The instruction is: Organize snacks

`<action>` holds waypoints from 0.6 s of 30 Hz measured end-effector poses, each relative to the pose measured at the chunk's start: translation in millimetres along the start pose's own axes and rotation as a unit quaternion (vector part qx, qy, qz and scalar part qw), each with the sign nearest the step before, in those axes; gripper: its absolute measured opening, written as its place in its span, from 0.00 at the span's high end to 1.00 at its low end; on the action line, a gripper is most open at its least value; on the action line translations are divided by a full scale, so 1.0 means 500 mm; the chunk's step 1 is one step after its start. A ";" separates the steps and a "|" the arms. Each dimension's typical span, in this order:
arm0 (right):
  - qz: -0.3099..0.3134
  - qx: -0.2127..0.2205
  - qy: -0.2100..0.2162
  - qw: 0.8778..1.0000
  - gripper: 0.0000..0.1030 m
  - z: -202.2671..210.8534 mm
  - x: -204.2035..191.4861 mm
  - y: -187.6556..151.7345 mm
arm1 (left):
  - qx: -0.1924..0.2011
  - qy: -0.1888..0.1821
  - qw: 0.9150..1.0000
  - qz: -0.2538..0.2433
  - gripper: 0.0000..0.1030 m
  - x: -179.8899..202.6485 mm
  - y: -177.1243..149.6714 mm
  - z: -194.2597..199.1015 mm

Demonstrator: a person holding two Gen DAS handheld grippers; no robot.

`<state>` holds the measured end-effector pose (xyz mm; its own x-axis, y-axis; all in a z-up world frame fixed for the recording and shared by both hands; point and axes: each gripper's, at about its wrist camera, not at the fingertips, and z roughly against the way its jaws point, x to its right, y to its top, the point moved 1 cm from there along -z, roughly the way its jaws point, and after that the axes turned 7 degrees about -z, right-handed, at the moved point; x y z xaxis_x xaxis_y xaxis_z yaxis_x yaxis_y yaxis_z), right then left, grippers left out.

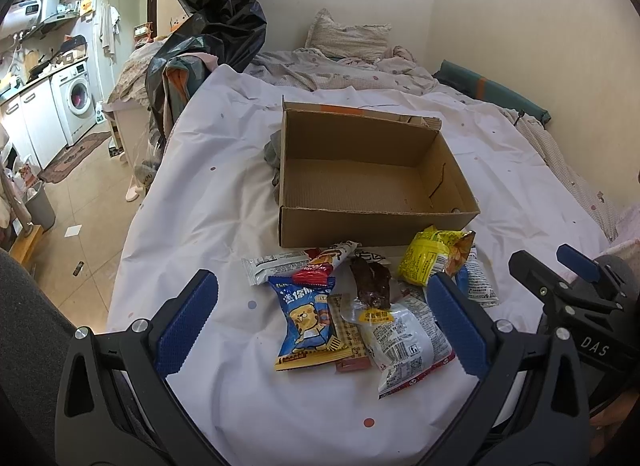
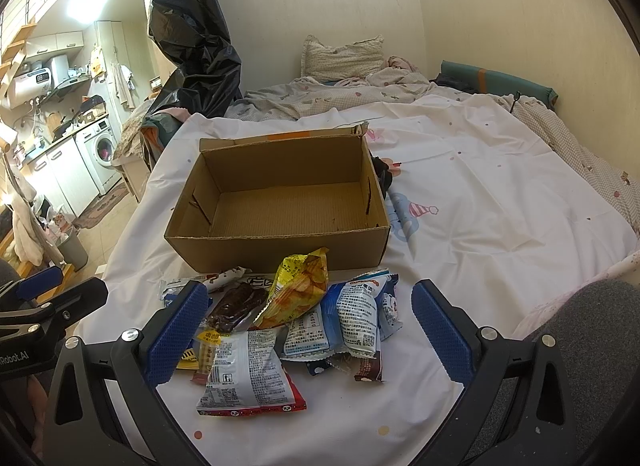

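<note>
An empty open cardboard box (image 1: 360,181) (image 2: 280,205) sits on the white bed sheet. In front of it lies a pile of snack packets: a blue bear packet (image 1: 306,324), a yellow chips bag (image 1: 430,256) (image 2: 298,290), a dark meat stick pack (image 1: 372,284) (image 2: 236,306), a silver-white packet (image 1: 404,346) (image 2: 248,378) and blue-white packets (image 2: 352,318). My left gripper (image 1: 324,322) is open and empty, its fingers either side of the pile. My right gripper (image 2: 308,330) is open and empty, above the pile too; it also shows in the left wrist view (image 1: 560,278).
A black plastic bag (image 1: 212,21) hangs at the bed's left side. A pillow (image 2: 340,55) and rumpled bedding lie beyond the box. A dark cloth item (image 1: 274,153) lies beside the box. The kitchen with a washing machine (image 1: 78,99) is at far left.
</note>
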<state>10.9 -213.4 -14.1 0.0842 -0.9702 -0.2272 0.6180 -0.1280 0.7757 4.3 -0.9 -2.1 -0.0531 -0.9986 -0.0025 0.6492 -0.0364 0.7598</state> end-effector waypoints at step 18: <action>0.002 -0.002 -0.001 1.000 0.00 -0.002 0.000 -0.001 | -0.005 -0.003 1.000 0.002 0.00 -0.002 -0.002 -0.003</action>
<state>11.4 -213.0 -15.2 0.0851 -0.9710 -0.2235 0.6213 -0.1236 0.7738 5.1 0.2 -3.8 -0.0561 -0.9984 0.0043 0.6573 -0.0337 0.7529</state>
